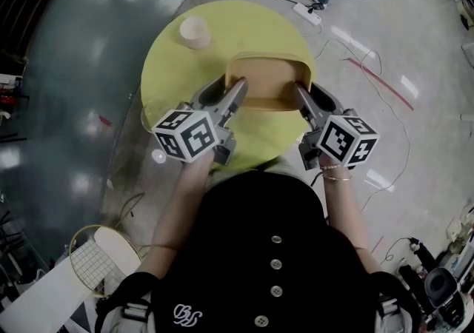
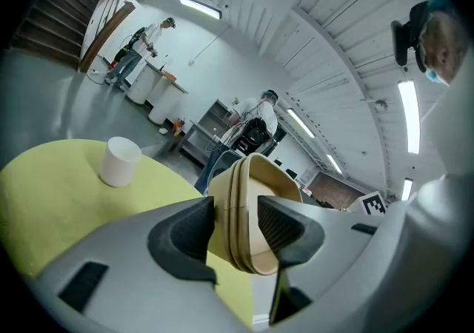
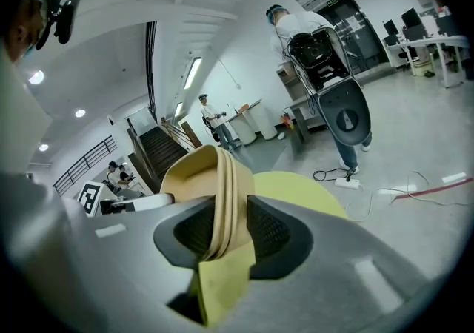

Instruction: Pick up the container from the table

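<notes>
1. While we look steeply down, the shallow beige rounded-square container (image 1: 266, 81) sits between our two sets of tongs, over the near part of the round yellow-green worktop (image 1: 167, 76).
2. Our left tongs (image 2: 235, 231) are closed on the container's left wall. One dark ribbed pad presses the outside and the other the inside, so the jaws stand only as far apart as the wall is thick.
3. Our right tongs (image 3: 222, 231) clamp the right wall the same way, with the rim pinched between both pads.
4. We cannot tell whether the container's base rests on the worktop or hangs just clear of it.
5. A small white paper cup (image 1: 195, 31) stands upright on the far left part of the worktop, well apart from the container.
6. Beyond the worktop, a white power strip (image 1: 307, 13) with a black cable lies on the grey floor (image 1: 74, 65).
</notes>
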The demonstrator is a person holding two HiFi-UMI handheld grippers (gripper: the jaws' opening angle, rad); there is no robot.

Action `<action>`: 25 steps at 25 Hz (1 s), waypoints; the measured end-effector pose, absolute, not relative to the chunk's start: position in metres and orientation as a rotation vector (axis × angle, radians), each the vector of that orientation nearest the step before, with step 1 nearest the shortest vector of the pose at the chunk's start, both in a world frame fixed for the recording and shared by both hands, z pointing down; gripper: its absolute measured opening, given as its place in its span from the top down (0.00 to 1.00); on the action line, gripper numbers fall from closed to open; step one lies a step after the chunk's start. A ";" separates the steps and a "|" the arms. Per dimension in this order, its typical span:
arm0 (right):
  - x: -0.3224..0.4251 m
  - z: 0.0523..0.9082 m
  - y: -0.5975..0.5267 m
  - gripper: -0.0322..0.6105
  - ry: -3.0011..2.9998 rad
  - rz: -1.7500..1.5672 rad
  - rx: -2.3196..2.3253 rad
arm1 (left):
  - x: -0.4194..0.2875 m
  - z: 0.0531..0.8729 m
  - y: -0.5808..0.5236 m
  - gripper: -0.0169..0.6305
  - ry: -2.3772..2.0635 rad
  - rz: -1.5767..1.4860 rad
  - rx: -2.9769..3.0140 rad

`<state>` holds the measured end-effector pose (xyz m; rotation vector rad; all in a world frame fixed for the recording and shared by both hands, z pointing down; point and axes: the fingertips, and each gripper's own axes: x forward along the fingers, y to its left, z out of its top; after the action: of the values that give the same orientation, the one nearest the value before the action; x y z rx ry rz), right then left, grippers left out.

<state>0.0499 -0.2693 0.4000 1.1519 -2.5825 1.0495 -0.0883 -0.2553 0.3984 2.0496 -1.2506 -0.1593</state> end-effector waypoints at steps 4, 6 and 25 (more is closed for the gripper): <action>0.051 0.400 -0.269 0.79 -2.578 1.039 1.150 | -0.087 0.399 -0.255 0.71 -1.244 -0.156 2.051; 0.051 0.400 -0.269 0.79 -2.574 1.037 1.149 | -0.087 0.399 -0.255 0.71 -1.242 -0.154 2.054; 0.052 0.384 -0.280 0.80 -2.515 0.926 1.053 | -0.080 0.394 -0.255 0.71 -1.191 -0.135 2.072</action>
<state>0.0519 -0.2802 0.3837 1.0529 -2.5149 0.9262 -0.0798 -0.2551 0.3939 2.0725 -1.1905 -0.1351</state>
